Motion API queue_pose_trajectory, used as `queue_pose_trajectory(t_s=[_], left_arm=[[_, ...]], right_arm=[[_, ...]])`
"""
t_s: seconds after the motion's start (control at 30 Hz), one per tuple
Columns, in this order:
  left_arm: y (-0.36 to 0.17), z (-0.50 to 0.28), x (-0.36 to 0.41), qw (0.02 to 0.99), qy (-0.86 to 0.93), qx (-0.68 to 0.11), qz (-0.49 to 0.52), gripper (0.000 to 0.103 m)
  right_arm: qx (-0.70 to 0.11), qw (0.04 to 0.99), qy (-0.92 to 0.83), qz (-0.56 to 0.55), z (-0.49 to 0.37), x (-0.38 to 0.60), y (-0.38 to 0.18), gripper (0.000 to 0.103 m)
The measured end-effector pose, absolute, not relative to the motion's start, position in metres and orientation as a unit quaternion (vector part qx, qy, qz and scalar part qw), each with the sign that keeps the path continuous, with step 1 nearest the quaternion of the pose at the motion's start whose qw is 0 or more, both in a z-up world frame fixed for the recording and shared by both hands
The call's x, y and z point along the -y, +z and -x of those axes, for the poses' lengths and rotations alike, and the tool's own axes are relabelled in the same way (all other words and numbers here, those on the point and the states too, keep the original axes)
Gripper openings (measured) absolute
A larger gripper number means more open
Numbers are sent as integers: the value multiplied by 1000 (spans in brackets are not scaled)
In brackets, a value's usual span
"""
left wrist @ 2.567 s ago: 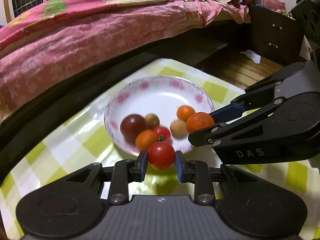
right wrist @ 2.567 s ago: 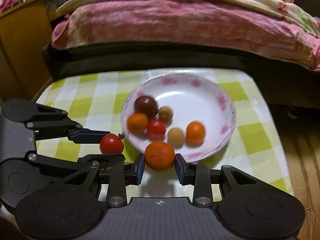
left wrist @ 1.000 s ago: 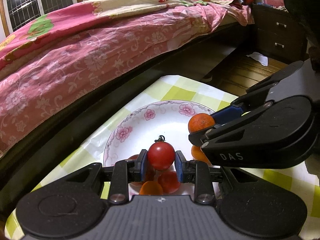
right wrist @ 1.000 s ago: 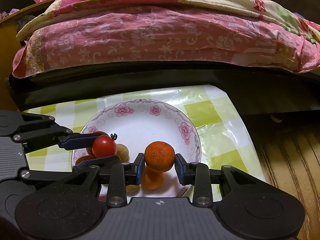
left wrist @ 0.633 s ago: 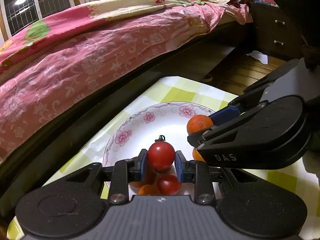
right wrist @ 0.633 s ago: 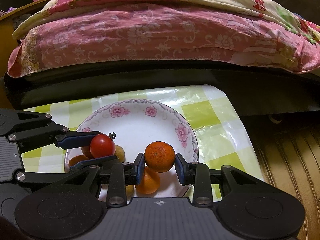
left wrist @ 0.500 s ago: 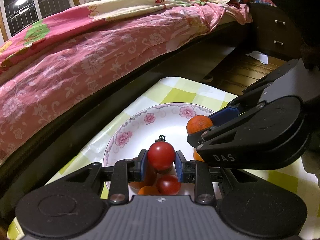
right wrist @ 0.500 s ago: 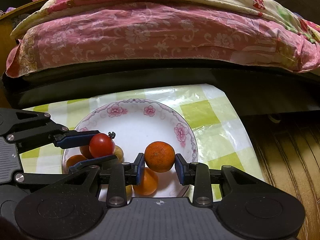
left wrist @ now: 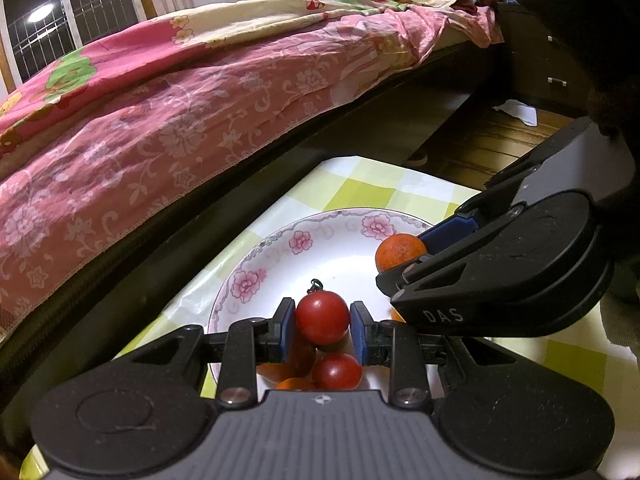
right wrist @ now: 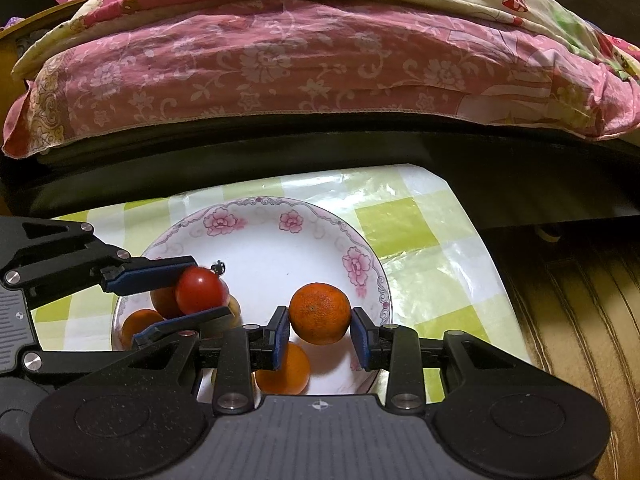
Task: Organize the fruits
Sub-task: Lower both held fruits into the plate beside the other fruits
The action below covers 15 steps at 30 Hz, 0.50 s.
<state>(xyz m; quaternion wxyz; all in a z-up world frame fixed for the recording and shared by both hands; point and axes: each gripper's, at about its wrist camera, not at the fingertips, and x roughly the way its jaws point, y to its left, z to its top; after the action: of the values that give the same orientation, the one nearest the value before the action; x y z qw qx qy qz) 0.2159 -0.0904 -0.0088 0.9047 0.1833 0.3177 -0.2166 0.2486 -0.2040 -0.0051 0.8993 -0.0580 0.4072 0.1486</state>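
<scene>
My left gripper [left wrist: 322,320] is shut on a red cherry tomato [left wrist: 322,319] with a small stem, held above the near side of a white plate with pink flowers [left wrist: 276,252]. My right gripper [right wrist: 319,326] is shut on a small orange [right wrist: 320,313], held above the plate's [right wrist: 256,216] right part. The orange also shows in the left wrist view [left wrist: 398,251], and the tomato in the right wrist view [right wrist: 200,290]. Several other fruits lie on the plate below the grippers, partly hidden: a red tomato [left wrist: 337,371] and an orange fruit [right wrist: 282,370].
The plate stands on a table with a green-and-white checked cloth [right wrist: 416,224]. A bed with a pink flowered cover [right wrist: 304,64] runs close behind the table. Wooden floor [right wrist: 580,320] lies to the right, with a dark drawer cabinet [left wrist: 548,68] beyond.
Both grippers, still holding their fruit, have moved forward and lower over the plate since 2.6 s ago. In the last half second they have barely shifted.
</scene>
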Motion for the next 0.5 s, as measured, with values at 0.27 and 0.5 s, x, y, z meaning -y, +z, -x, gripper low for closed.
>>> queue_pose_trajectory(t_s=[0.27, 0.5], left_arm=[[-9, -216, 91, 905, -216, -316, -185, 37], [-9, -216, 91, 905, -216, -316, -185, 37]], right_arm=[[-406, 900, 146, 57, -248, 205, -5, 30], [-407, 900, 146, 56, -249, 206, -5, 31]])
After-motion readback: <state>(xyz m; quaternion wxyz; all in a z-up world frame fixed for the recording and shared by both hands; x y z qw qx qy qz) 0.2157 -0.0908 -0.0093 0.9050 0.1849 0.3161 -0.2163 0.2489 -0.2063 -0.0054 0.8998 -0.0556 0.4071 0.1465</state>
